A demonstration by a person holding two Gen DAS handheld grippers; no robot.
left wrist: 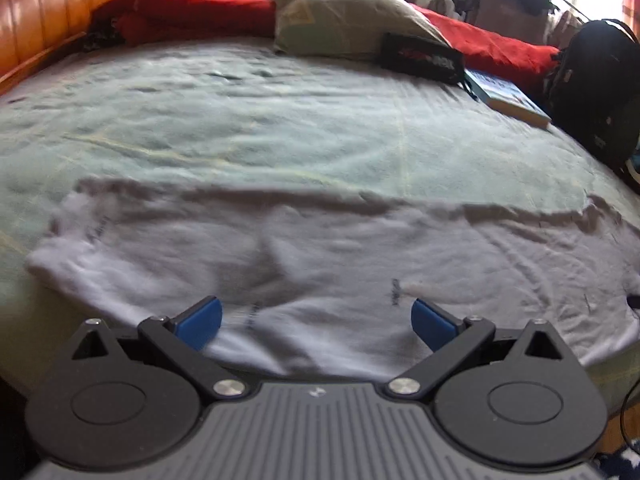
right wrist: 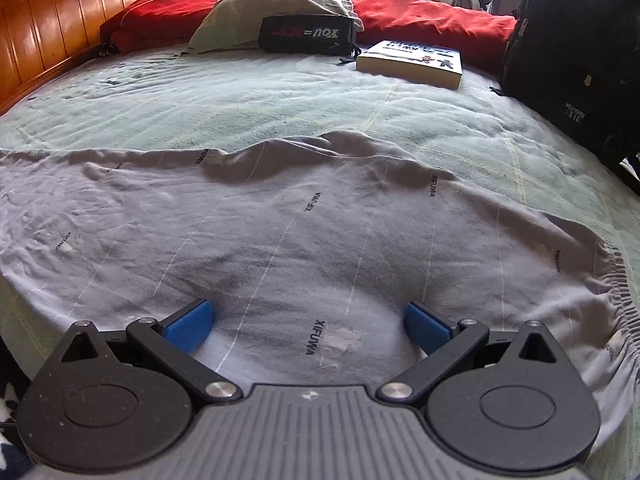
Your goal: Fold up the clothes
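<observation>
Grey garment [right wrist: 280, 220] lies spread flat across the near part of the bed [right wrist: 240, 100] — no fold made yet as far as visible. Left tongs [left wrist: 316, 322] and right tongs [right wrist: 308, 326] both gape wide over its near edge, gripping nothing — folding all remains.

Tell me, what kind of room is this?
Most likely a bedroom. There is a bed with a wooden headboard, a pillow and red bedding at its far side. Grey clothing lies spread on it, with both grippers open above it.
</observation>
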